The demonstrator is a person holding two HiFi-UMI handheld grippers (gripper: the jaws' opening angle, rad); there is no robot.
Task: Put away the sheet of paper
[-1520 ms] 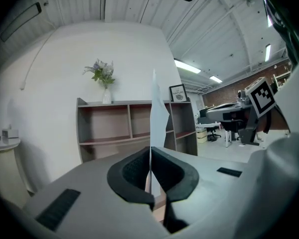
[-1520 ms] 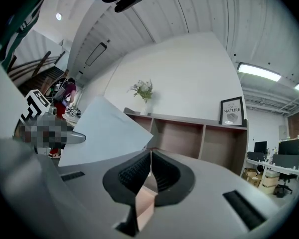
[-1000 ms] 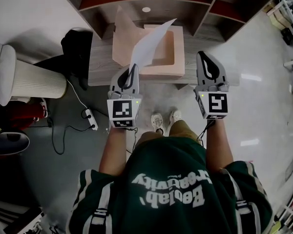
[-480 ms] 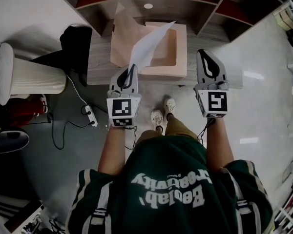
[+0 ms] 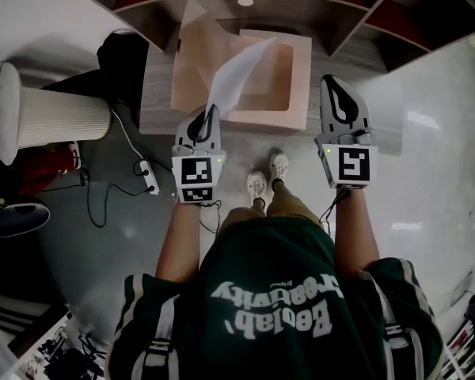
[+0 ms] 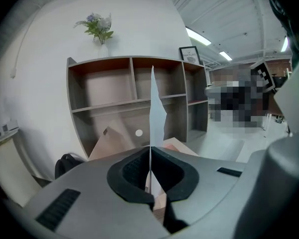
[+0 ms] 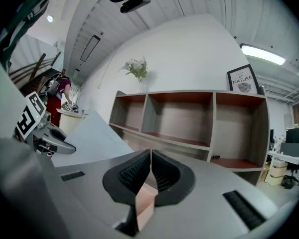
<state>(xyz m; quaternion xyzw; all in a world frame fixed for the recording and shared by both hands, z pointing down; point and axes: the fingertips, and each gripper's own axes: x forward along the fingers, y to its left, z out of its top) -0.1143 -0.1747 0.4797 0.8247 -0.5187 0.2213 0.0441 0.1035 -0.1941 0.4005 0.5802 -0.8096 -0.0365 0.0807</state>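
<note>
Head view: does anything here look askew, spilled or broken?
Nothing looks spilled or broken. The only oddity is the white sheet of paper, which stands on edge, pinched at its bottom by the left tongs and leaning over the open pale pink cardboard box on the grey wooden table.

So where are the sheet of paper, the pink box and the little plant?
sheet of paper (image 5: 236,74), head view, middle of the sheet.
pink box (image 5: 302,77), head view, right wall.
plant (image 6: 97,26), left gripper view, its leaves.
</note>
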